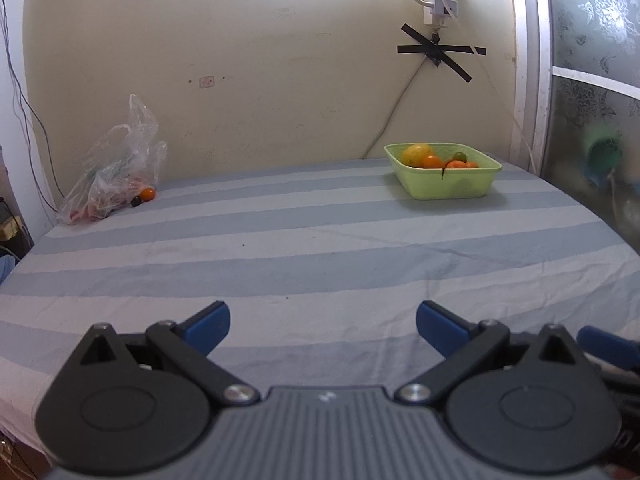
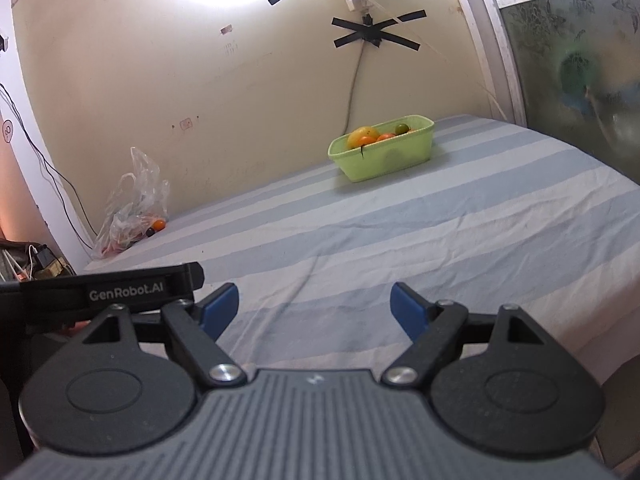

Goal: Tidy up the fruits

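Note:
A light green basket (image 1: pixel 448 186) stands at the far right of the striped bed and holds a yellow fruit (image 1: pixel 416 154) and several orange ones; it also shows in the right wrist view (image 2: pixel 384 160). A clear plastic bag (image 1: pixel 114 168) (image 2: pixel 134 208) lies at the far left by the wall, with an orange fruit (image 1: pixel 149 193) (image 2: pixel 159 223) and a small dark fruit (image 1: pixel 136 201) at its mouth. My left gripper (image 1: pixel 323 326) is open and empty over the near edge. My right gripper (image 2: pixel 315 308) is open and empty too.
The bed (image 1: pixel 320 248) has a blue and white striped sheet. A cream wall (image 1: pixel 260 60) with taped cables and a power strip (image 1: pixel 438 0) is behind it. A frosted glass panel (image 1: pixel 592 100) bounds the right side. Cables hang at the left.

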`<state>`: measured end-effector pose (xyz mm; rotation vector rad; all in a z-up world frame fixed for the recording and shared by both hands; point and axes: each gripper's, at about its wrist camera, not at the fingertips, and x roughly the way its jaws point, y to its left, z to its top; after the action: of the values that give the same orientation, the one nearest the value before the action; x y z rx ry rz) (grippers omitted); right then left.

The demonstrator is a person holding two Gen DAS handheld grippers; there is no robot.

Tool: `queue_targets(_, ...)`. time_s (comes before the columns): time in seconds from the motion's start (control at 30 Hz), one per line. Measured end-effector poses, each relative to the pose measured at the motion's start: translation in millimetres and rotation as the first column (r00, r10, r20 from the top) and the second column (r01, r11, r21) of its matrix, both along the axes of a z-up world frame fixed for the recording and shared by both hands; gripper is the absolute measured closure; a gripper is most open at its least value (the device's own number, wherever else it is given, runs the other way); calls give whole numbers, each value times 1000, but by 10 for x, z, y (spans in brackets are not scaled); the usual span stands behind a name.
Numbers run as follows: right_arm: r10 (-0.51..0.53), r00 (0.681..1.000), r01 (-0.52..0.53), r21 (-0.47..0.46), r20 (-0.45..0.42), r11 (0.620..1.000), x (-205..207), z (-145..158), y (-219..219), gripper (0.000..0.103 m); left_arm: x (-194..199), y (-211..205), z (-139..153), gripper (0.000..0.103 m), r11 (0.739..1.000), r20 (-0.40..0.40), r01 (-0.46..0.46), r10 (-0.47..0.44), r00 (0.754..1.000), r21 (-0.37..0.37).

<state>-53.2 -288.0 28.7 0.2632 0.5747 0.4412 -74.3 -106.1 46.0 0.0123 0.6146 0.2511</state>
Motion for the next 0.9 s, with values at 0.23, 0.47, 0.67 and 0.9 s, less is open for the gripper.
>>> queue_targets(0.23,-52,999,52,66,-7,996,16,9,-117,18,0,59,-29,0,999,-4,-40,40,999,8)
queue_targets(0.47,-65,998,64,78,17,995,-4,34,-138,19,6,74,-30,0,999,-6,-30,30,1000,12)
queue_targets(0.67,-54,998,53,76,19,996,6,33,-153,20,1,85,-31,0,1000,-6,-28,28,1000,11)
queue_targets(0.9,-51,998,49,81,21,995,24,29,-181,20,15,103,-29,1,1000,-14,-15,15,1000,6)
